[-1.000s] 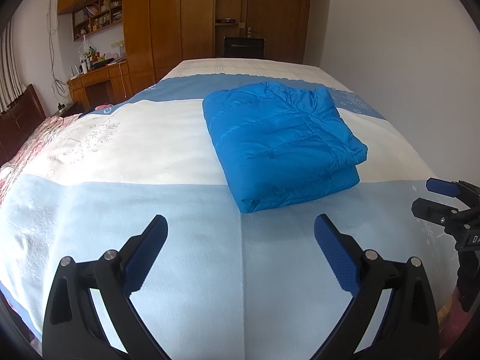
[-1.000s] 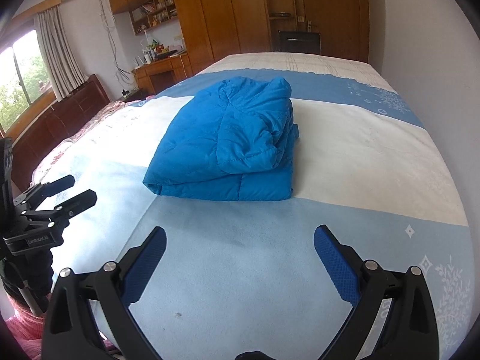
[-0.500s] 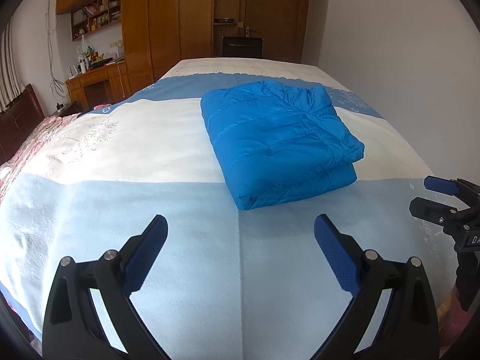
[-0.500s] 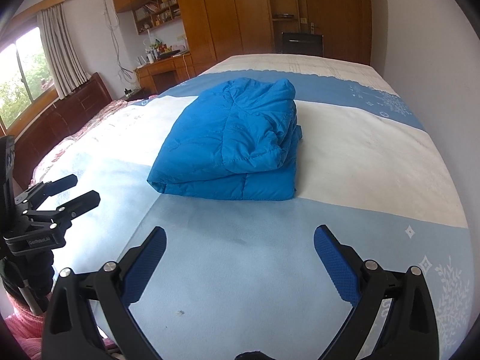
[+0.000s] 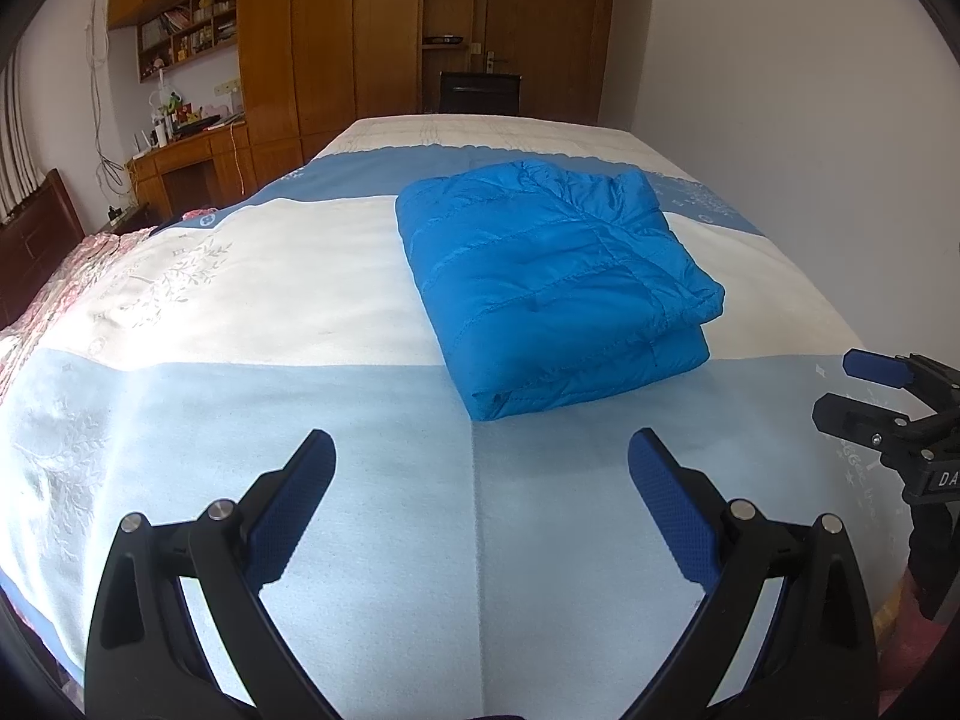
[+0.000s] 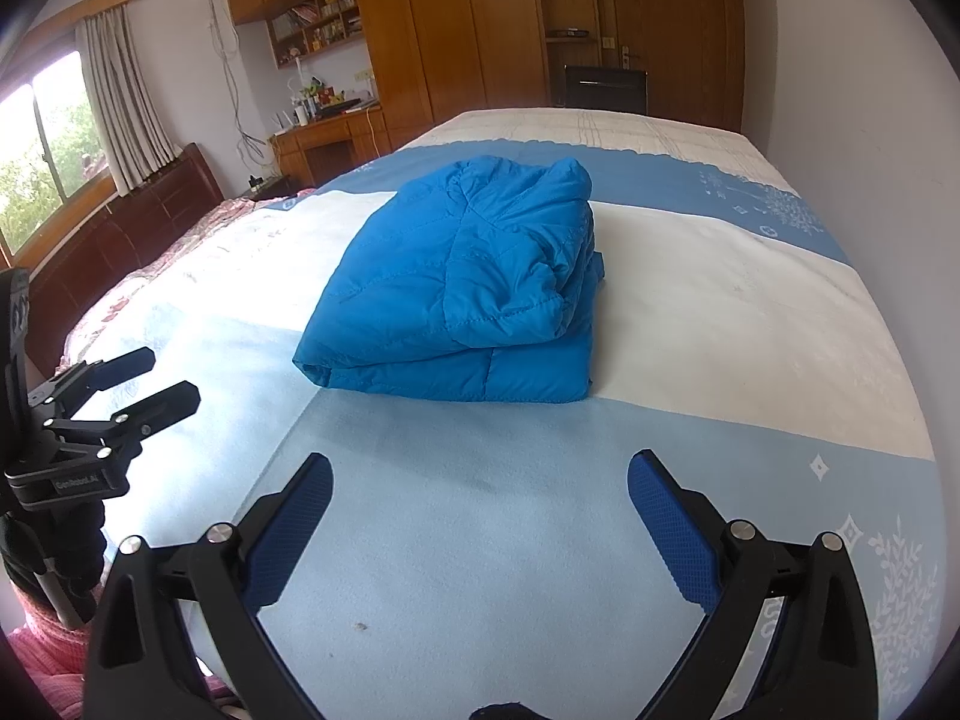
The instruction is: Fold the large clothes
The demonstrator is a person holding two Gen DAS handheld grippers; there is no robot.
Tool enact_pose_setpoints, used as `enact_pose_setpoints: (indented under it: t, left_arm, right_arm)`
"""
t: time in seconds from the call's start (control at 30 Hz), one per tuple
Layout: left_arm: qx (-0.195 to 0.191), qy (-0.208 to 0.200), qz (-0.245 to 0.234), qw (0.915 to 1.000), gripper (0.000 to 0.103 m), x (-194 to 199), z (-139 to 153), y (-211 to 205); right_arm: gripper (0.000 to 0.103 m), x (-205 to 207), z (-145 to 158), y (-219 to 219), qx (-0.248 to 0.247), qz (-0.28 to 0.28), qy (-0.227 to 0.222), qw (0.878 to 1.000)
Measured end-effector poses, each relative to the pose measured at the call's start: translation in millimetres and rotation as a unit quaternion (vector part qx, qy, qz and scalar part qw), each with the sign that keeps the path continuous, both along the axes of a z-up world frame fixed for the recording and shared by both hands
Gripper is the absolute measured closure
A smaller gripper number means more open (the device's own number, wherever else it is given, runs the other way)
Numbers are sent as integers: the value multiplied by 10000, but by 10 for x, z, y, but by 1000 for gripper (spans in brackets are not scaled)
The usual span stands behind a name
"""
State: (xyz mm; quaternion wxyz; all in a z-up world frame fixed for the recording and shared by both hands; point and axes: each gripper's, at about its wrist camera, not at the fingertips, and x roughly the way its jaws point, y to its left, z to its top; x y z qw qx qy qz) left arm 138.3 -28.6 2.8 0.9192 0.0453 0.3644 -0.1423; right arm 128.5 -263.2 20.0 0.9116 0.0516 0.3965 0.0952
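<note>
Jacket (image 5: 558, 288), blue and quilted, lies folded in a compact stack on the bed (image 5: 240, 420), ahead of both claws and touching neither; the left claw (image 5: 480, 480) and right claw (image 6: 480, 498) gape wide, holding nothing; against a second ago the bundle sits slightly farther off, so both have backed away; folding looks finished.

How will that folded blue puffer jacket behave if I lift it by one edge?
The blue puffer jacket looks quilted and puffy, so probably light and floppy. Its stacked layers would likely unfold. The smooth shell may slip between pads.
</note>
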Motion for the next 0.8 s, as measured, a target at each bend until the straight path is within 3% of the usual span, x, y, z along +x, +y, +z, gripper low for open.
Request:
enact_pose_setpoints:
  t: [0.8]
  left_arm:
    - [-19,30,-57,10000,6,8,4,-9]
  right_arm:
    - [4,78,-47,-89,26,-33,99,9999]
